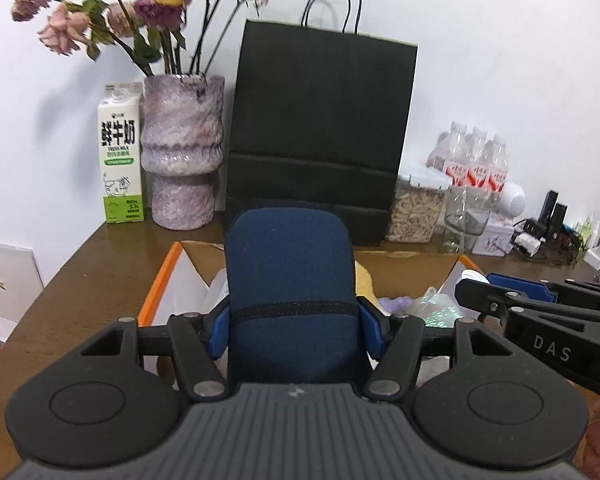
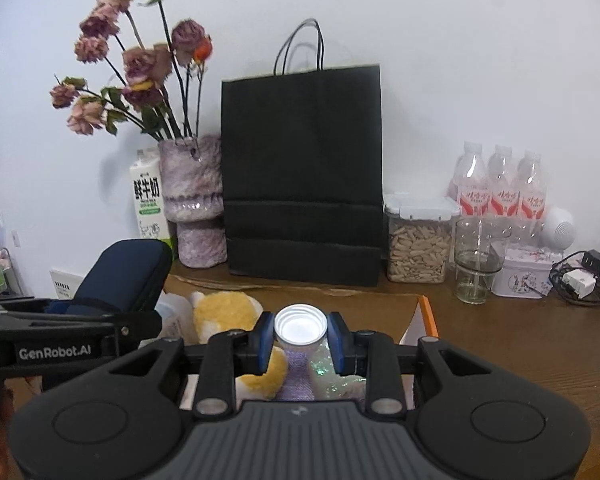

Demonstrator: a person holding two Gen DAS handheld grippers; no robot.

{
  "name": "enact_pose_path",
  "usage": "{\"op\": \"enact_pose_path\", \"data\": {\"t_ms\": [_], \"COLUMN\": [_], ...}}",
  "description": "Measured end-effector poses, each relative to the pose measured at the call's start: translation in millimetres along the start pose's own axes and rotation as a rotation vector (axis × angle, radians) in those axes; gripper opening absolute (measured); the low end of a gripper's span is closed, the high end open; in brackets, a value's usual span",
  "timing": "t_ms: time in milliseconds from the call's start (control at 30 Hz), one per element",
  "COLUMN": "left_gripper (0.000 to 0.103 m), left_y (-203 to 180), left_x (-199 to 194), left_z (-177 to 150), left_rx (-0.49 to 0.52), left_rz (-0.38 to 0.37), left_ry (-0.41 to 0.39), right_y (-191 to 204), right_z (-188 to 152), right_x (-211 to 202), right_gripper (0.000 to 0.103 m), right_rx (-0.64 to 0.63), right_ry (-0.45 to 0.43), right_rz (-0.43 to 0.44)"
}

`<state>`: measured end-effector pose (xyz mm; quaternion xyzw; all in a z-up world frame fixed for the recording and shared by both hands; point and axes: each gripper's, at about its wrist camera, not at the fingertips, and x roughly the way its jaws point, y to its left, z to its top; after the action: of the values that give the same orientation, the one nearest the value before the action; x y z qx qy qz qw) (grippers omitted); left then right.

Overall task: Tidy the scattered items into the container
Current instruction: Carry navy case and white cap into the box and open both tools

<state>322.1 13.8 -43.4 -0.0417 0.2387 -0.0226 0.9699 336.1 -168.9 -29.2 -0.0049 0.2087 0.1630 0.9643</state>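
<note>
Cardboard box, open-topped with an orange edge, sits on the brown table just in front of the black paper bag; every place below is given from that box. Above its left part, the left gripper has its blue pads pressed on both sides of a navy soft case, jaws about half open around it, so the case stands upright over the box. Above its right part, the right gripper is closed narrowly on a small white bottle cap, hollow side facing the camera, with a pad touching each side. Inside the box, under the right gripper, lie a yellow plush toy, a piece of purple knit cloth and a shiny iridescent wrapper; white paper shows toward the left wall. Behind the box and left of the bag stand a marbled purple vase of dried roses and a milk carton. Behind the box to the right are a clear jar of nuts, a drinking glass, three water bottles and a small tin.
</note>
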Motion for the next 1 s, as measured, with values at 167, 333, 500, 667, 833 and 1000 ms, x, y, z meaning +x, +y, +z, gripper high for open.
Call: {"op": "enact_pose_path", "data": {"t_ms": [167,333,500,667,833,1000], "left_gripper": [0.062,0.062,0.062,0.066,0.102,0.103], "left_y": [0,1,-1,-2,0,13], "left_x": [17,23,21,23,17,10], "left_z": [-3,-9,-10,-9,-5,-2], "left_rx": [0.019,0.025,0.033,0.040,0.043,-0.009], "left_rz": [-0.013,-0.015,-0.014,-0.002,0.082,0.089], "left_ry": [0.037,0.069,0.065,0.075,0.042,0.016], "right_y": [-7,-6,-2,-2,-5,-10], "right_z": [-7,-12,-12,-13,-11,-8], "right_x": [15,18,15,16,14,10], "right_gripper": [0.027,0.027,0.027,0.028,0.093,0.103], "right_rx": [0.007,0.006,-0.004,-0.007,0.019,0.049], "right_ry": [0.043,0.061,0.055,0.067,0.058,0.061], "right_rz": [-0.009,-0.005,-0.001,0.003,-0.042,-0.014]}}
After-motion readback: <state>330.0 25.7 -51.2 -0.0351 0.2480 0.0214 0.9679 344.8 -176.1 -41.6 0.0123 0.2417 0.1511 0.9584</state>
